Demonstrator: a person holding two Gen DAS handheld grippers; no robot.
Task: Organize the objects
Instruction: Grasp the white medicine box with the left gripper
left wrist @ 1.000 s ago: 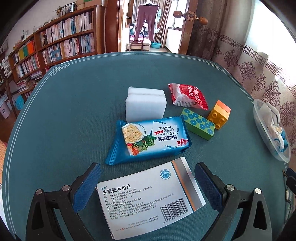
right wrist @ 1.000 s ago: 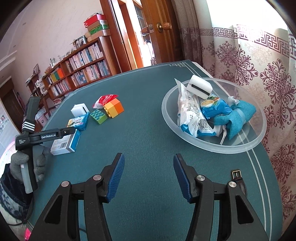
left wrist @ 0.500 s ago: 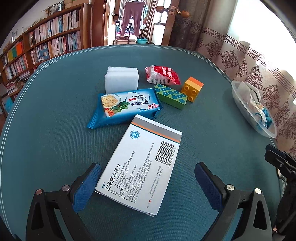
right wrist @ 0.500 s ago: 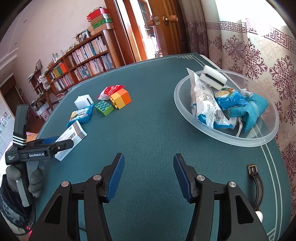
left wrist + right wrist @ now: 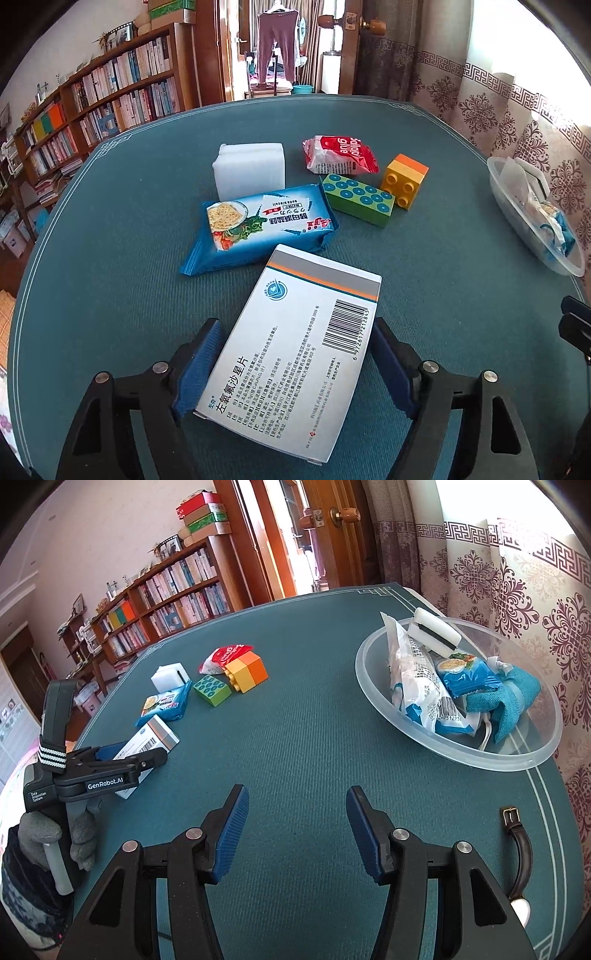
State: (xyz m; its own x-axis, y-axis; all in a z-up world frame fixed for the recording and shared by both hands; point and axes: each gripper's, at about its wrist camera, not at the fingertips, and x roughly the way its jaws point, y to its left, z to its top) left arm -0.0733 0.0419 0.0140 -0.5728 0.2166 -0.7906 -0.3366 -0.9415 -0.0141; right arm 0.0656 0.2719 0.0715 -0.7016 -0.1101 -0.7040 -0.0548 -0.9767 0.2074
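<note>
A white medicine box (image 5: pixel 291 350) lies between the fingers of my left gripper (image 5: pixel 295 354), which has closed on its two long sides; the same box (image 5: pixel 149 744) shows in the right wrist view. Beyond it lie a blue cracker packet (image 5: pixel 255 225), a white sponge block (image 5: pixel 251 171), a red snack pouch (image 5: pixel 338 155), a green brick (image 5: pixel 356 199) and an orange-yellow brick (image 5: pixel 404 181). My right gripper (image 5: pixel 297 827) is open and empty above bare cloth. A clear bowl (image 5: pixel 517 760) at the right holds packets and a blue cloth.
The table has a teal cloth (image 5: pixel 314 720) with a white border line. A watch with a brown strap (image 5: pixel 521 853) lies near the right front edge. Bookshelves (image 5: pixel 110 99) and a wooden door (image 5: pixel 332 535) stand behind the table; a patterned curtain (image 5: pixel 517 572) hangs beside the bowl.
My left gripper has moved forward over the medicine box and its fingers have closed in on the box's sides. The right gripper has drifted slightly; it stays open.
</note>
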